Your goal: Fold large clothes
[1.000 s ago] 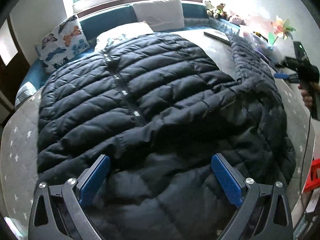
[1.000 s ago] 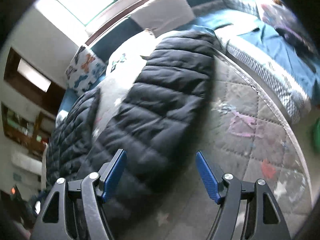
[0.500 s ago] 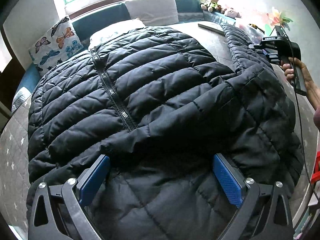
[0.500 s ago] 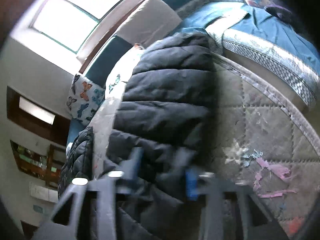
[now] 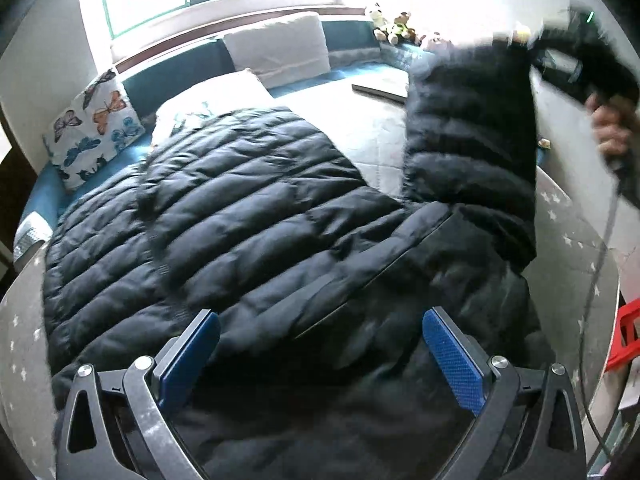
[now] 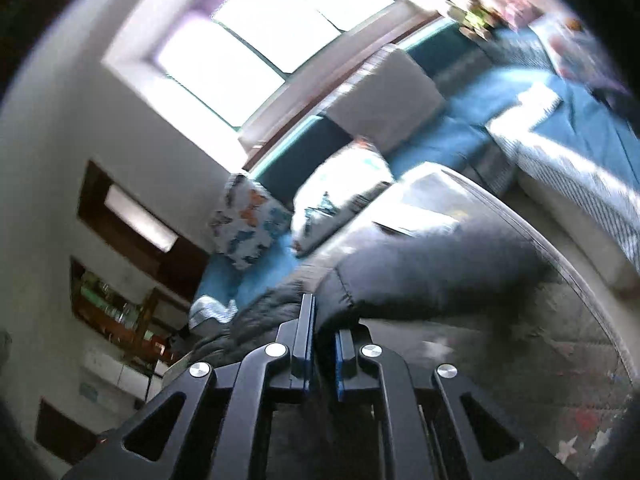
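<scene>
A black quilted puffer jacket (image 5: pixel 260 208) lies spread over the bed's grey mattress (image 5: pixel 372 128). My left gripper (image 5: pixel 320 320) hovers open above its near part, blue pads wide apart and nothing between them. The jacket's sleeve (image 5: pixel 468 128) stands lifted off the bed at the right, hanging from my right gripper (image 5: pixel 524 36), which a hand (image 5: pixel 608 128) holds up, blurred. In the right wrist view my right gripper (image 6: pixel 324 320) is shut on the sleeve (image 6: pixel 432 272), with dark fabric pinched between the blue pads and draping off to the right.
A butterfly pillow (image 5: pixel 94 128), a white pillow (image 5: pixel 208 100) and a white cushion (image 5: pixel 276 48) line the head of the bed under the window. Stuffed toys (image 5: pixel 394 26) sit at the back right. A flat dark item (image 5: pixel 378 90) lies on the mattress. A red object (image 5: pixel 624 332) stands past the right edge.
My right gripper shut on the sleeve and raised it off the mattress. The left gripper stayed open and shifted across the jacket.
</scene>
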Motion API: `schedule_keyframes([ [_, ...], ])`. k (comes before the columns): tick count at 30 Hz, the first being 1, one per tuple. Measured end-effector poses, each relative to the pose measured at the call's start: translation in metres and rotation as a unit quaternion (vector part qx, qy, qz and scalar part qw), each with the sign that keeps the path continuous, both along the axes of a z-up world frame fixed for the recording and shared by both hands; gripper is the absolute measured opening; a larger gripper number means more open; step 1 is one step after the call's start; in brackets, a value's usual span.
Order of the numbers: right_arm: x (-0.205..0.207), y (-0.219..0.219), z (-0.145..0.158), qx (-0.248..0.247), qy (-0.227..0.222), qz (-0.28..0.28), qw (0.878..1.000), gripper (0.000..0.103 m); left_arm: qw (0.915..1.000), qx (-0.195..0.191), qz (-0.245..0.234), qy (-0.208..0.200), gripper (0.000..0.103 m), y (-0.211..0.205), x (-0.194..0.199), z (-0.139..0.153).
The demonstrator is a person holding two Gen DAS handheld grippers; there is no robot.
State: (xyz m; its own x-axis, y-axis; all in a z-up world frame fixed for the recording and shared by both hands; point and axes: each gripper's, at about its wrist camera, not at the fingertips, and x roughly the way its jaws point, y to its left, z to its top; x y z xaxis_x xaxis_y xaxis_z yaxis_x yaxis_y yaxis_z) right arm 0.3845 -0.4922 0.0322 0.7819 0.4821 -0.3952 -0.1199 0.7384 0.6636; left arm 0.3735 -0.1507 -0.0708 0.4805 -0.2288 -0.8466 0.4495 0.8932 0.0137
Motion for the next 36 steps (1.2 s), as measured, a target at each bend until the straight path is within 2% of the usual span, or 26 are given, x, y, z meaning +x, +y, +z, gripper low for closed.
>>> schedule_keyframes([
  [3,-0.024,0.028,0.034,-0.02,-0.043,0.027,0.999,0.01,0.9995,0.032,-0.004,-0.003,0.103,-0.018,0.007,-0.022],
  [5,-0.036,0.047,0.048,-0.03,-0.065,0.048,0.996,0.01,0.9991,0.04,-0.004,-0.007,0.103,-0.02,0.007,-0.03],
  [8,-0.064,0.095,0.073,-0.057,-0.105,0.094,0.988,0.01,0.9998,0.014,-0.002,-0.01,0.103,-0.004,-0.005,-0.019],
  [10,-0.08,0.126,0.083,-0.079,-0.126,0.123,0.981,0.01,0.9995,0.002,0.0,-0.033,0.103,0.019,-0.026,0.001],
  [13,-0.104,0.179,0.09,-0.119,-0.149,0.165,0.968,0.01,0.9973,-0.003,0.018,-0.071,0.103,0.06,-0.06,0.027],
  [16,-0.12,0.228,0.081,-0.171,-0.155,0.209,0.95,0.01,0.9938,-0.013,0.063,-0.091,0.103,0.118,-0.095,0.042],
  [20,-0.139,0.304,0.044,-0.274,-0.142,0.272,0.912,0.01,0.9847,-0.025,0.143,-0.097,0.103,0.199,-0.134,0.046],
  [21,-0.144,0.328,0.025,-0.308,-0.129,0.295,0.895,0.01,0.9817,-0.03,0.163,-0.094,0.103,0.219,-0.143,0.044],
  [22,-0.147,0.342,0.014,-0.331,-0.122,0.304,0.885,0.011,0.9788,-0.038,0.18,-0.09,0.103,0.237,-0.151,0.041],
  [23,-0.15,0.358,-0.002,-0.362,-0.113,0.316,0.87,0.012,0.9761,-0.045,0.196,-0.083,0.103,0.254,-0.159,0.037],
  [25,-0.16,0.389,-0.037,-0.435,-0.105,0.331,0.831,0.014,0.9719,-0.055,0.216,-0.074,0.103,0.278,-0.172,0.031],
  [28,-0.176,0.422,-0.075,-0.531,-0.106,0.335,0.771,0.016,0.9666,-0.069,0.239,-0.062,0.103,0.307,-0.189,0.019],
  [29,-0.182,0.429,-0.084,-0.561,-0.114,0.331,0.75,0.025,0.965,-0.074,0.244,-0.06,0.103,0.314,-0.194,0.016],
  [30,-0.191,0.432,-0.089,-0.582,-0.123,0.327,0.735,0.036,0.9637,-0.078,0.248,-0.059,0.103,0.319,-0.197,0.014],
  [31,-0.196,0.437,-0.091,-0.596,-0.13,0.325,0.723,0.043,0.9625,-0.083,0.251,-0.058,0.103,0.323,-0.202,0.011],
  [32,-0.202,0.44,-0.094,-0.619,-0.142,0.321,0.703,0.051,0.961,-0.09,0.255,-0.058,0.103,0.327,-0.205,0.009],
  [33,-0.211,0.448,-0.098,-0.656,-0.164,0.309,0.668,0.054,0.9593,-0.097,0.259,-0.057,0.103,0.33,-0.208,0.008],
  [35,-0.229,0.459,-0.106,-0.711,-0.199,0.286,0.61,0.054,0.9561,-0.111,0.266,-0.057,0.103,0.336,-0.213,0.008],
  [36,-0.232,0.461,-0.11,-0.728,-0.205,0.285,0.589,0.054,0.9546,-0.114,0.269,-0.058,0.103,0.338,-0.215,0.008],
])
